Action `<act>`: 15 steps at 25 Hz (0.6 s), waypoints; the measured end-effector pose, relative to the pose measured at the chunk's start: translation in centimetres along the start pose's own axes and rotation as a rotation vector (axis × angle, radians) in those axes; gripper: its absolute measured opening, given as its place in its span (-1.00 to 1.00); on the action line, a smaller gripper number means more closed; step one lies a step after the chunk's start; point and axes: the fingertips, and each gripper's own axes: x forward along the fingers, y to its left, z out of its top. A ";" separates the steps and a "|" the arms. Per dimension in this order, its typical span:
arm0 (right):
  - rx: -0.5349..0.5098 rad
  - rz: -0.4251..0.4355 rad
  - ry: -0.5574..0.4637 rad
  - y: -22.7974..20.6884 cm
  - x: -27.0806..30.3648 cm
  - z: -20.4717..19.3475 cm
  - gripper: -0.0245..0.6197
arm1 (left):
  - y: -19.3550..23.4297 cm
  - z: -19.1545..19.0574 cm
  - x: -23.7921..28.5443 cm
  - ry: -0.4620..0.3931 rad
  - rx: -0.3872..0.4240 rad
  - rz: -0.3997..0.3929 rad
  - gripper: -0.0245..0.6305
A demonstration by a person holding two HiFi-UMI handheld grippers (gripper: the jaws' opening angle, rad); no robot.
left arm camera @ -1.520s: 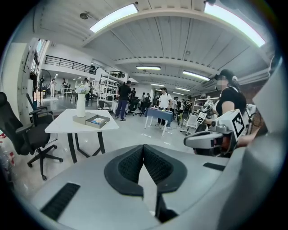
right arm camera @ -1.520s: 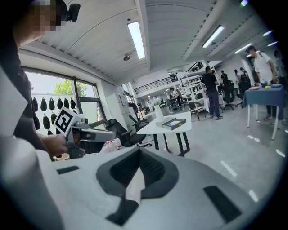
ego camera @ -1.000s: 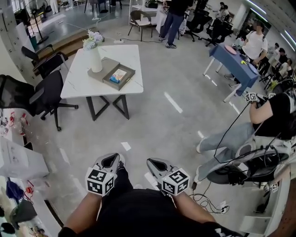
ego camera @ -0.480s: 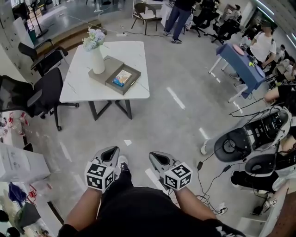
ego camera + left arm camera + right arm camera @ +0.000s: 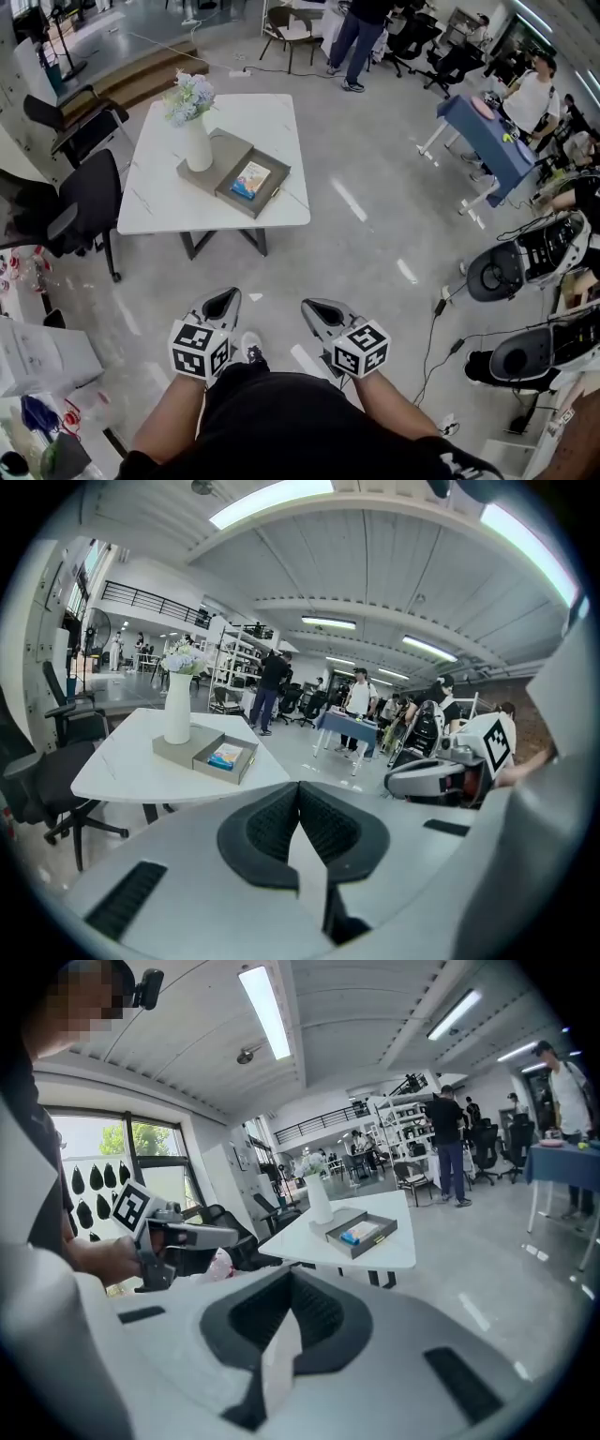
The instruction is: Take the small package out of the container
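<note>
The step in hand looks like the approach, with no reaching begun. The person holds the left gripper (image 5: 223, 302) and the right gripper (image 5: 317, 311) low and side by side in front of the body, well apart from the white, marble-look rectangular table (image 5: 265, 117) ahead across the glossy grey floor (image 5: 375, 234). Each gripper view shows its ribbed black pads pressed together at the tips with nothing between them, so both tools are closed and empty. The small package (image 5: 248, 180), a flat rectangular packet printed in blue and yellow, lies inside the container (image 5: 278, 190), a shallow, open-topped grey tray with low straight walls near the table's front edge. The tray sits just beside a flat grey slab (image 5: 214, 153), and on that slab stands a tall, smooth white vase of pale flowers (image 5: 197, 141). The next move probably calls for closing the remaining gap to the table, spreading one gripper's jaws, and bringing them down into the tray across the packet's narrow sides. Because the packet is thin and lies flat on the tray floor, the pads will likely need to get under or around an edge. The low walls leave little room for that. The light tray may slide on the slick tabletop, so the other gripper could steady its rim, keeping clear of the top-heavy vase.
</note>
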 end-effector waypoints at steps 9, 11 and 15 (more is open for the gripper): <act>-0.024 -0.026 -0.010 -1.0 5.5 3.8 -0.92 | 5.5 3.1 2.9 -0.009 0.024 -0.035 -0.92; -0.020 -0.041 -0.009 -1.3 6.2 4.1 -0.92 | 6.4 3.4 3.5 -0.005 0.026 -0.043 -0.92; -0.009 -0.057 -0.004 -1.5 6.8 4.2 -0.92 | 7.0 3.9 4.3 0.003 0.027 -0.061 -0.92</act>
